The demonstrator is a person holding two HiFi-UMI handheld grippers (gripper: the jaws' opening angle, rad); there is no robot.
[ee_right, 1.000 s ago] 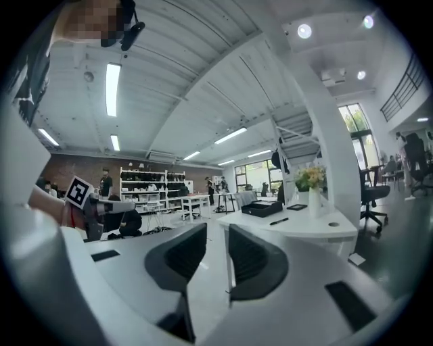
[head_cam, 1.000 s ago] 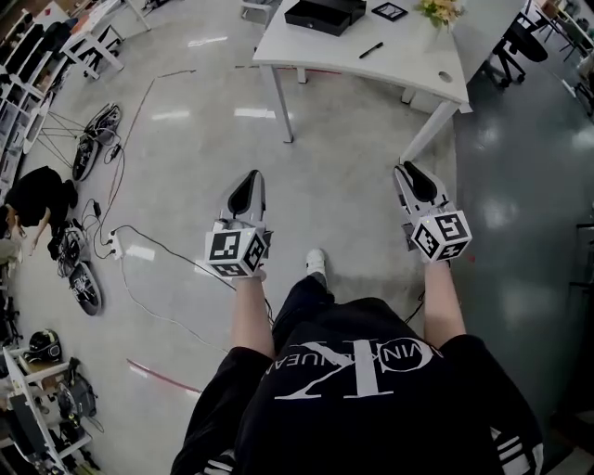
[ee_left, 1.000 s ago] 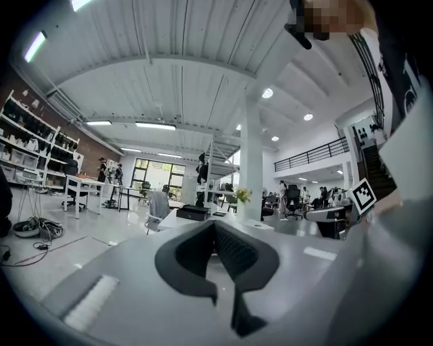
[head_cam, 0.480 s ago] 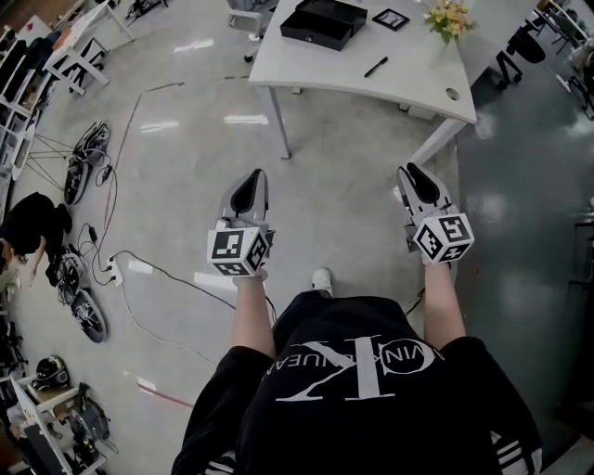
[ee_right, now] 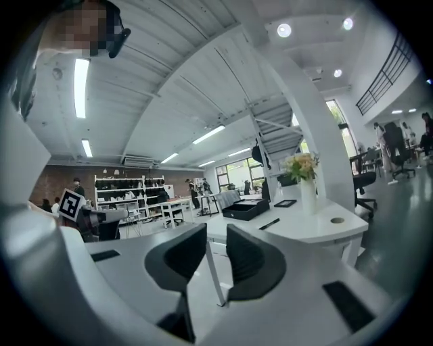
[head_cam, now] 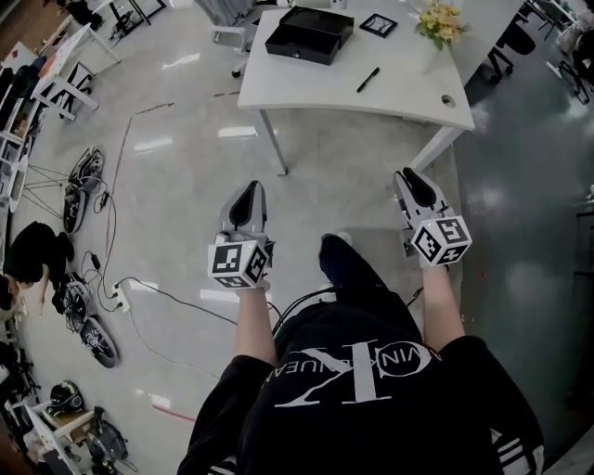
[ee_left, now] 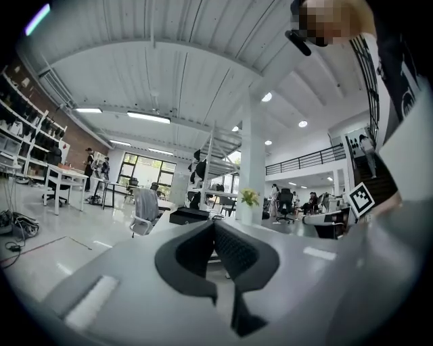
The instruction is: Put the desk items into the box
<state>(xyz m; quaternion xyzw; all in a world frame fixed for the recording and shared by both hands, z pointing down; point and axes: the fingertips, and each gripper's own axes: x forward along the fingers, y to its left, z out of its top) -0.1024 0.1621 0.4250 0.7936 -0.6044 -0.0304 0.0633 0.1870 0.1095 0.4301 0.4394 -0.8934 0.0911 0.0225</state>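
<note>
A white desk stands ahead of me at the top of the head view. On it lie an open black box, a black pen, a small dark framed item and a vase of flowers. My left gripper and right gripper are held level over the floor, well short of the desk. The left gripper is shut with nothing in it. The right gripper stands a little open and empty; past it I see the box, pen and vase.
Slanted white desk legs face me. Cables and gear lie on the floor at the left, with white racks beyond. Office chairs stand to the right of the desk. Bare grey floor lies between me and the desk.
The desk has come lower and nearer in the head view as I stepped forward. Both grippers have moved with me toward it, their jaws unchanged.
</note>
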